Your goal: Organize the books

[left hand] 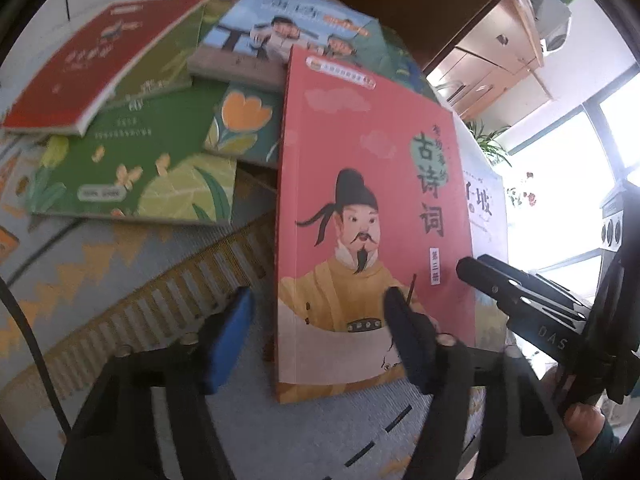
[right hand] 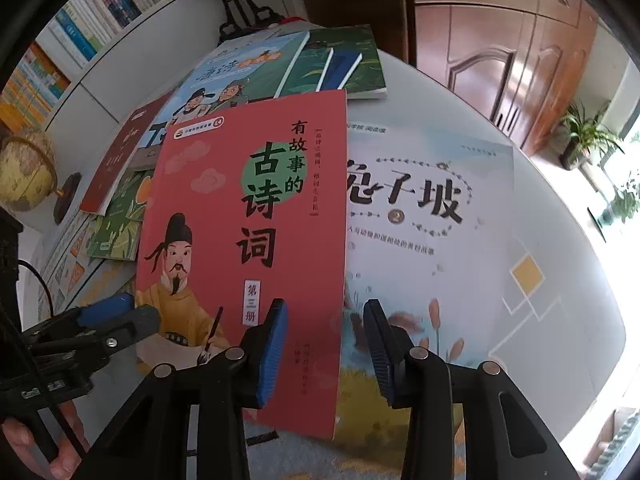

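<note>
We straddle the thin, floppy pink poetry book (right hand: 244,216) with both half-open grippers, left gripper (left hand: 316,332) and right gripper (right hand: 326,344), pads not pressing; we judge its side edges best.

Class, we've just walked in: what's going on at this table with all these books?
A person is sorting books with a hand-held gripper in each hand. Both straddle the pink poetry book: the left hand-held gripper at its left edge, the right hand-held gripper at its right edge. Neither visibly pinches it yet. It overlaps a pale book; more books lie scattered behind.
</note>
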`<control>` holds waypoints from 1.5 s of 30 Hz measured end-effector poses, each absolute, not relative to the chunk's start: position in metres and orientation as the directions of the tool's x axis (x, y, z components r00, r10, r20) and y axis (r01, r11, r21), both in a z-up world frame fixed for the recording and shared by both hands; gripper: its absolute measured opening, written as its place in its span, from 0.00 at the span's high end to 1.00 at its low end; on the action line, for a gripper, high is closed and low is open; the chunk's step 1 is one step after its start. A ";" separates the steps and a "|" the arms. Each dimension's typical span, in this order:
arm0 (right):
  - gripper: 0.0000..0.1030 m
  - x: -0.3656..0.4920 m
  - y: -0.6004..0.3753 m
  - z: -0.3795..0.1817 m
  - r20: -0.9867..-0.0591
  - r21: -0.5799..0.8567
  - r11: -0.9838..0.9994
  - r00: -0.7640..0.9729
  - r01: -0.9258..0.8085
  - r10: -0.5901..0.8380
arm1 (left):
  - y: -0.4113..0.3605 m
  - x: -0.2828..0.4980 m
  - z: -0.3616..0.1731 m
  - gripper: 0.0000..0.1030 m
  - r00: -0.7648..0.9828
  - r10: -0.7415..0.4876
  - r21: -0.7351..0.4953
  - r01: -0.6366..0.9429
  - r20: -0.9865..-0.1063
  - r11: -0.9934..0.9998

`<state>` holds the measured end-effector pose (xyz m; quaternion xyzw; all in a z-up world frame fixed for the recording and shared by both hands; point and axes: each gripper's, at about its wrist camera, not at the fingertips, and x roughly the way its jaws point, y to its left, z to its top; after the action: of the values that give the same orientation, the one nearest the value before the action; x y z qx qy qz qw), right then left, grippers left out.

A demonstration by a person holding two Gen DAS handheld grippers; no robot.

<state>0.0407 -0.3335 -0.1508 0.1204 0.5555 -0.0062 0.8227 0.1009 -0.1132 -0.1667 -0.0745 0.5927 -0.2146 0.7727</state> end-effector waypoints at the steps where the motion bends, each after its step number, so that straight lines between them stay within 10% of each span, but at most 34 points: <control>1: 0.65 0.042 -0.334 -0.153 -0.915 0.194 0.972 0.382 0.135 0.130 | -0.113 0.100 -0.168 0.43 0.209 -0.419 -0.369 0.240 -0.884 0.898; 25: 0.71 0.055 -0.336 -0.155 -0.864 0.363 0.930 0.393 0.053 0.315 | -0.134 0.078 -0.137 0.50 0.262 -0.532 -0.479 0.244 -0.805 0.844; 31: 0.69 0.056 -0.348 -0.151 -0.841 0.421 0.904 0.406 0.077 0.358 | -0.133 0.081 -0.160 0.83 0.191 -0.666 -0.657 0.115 -0.721 0.745; 37: 0.42 0.050 -0.370 -0.156 -0.778 0.575 0.810 0.385 0.117 0.496 | -0.109 0.090 -0.162 0.88 0.178 -0.851 -0.868 -0.035 -0.494 0.496; 45: 0.35 0.039 -0.400 -0.176 -0.589 0.804 0.553 0.422 0.218 0.689 | -0.106 0.095 -0.163 0.88 0.167 -0.907 -0.922 -0.094 -0.386 0.375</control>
<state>0.0395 -0.3995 -0.1759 0.4435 0.5118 0.1642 0.7172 0.0955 -0.1060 -0.1633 -0.4512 0.5548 -0.3298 0.6163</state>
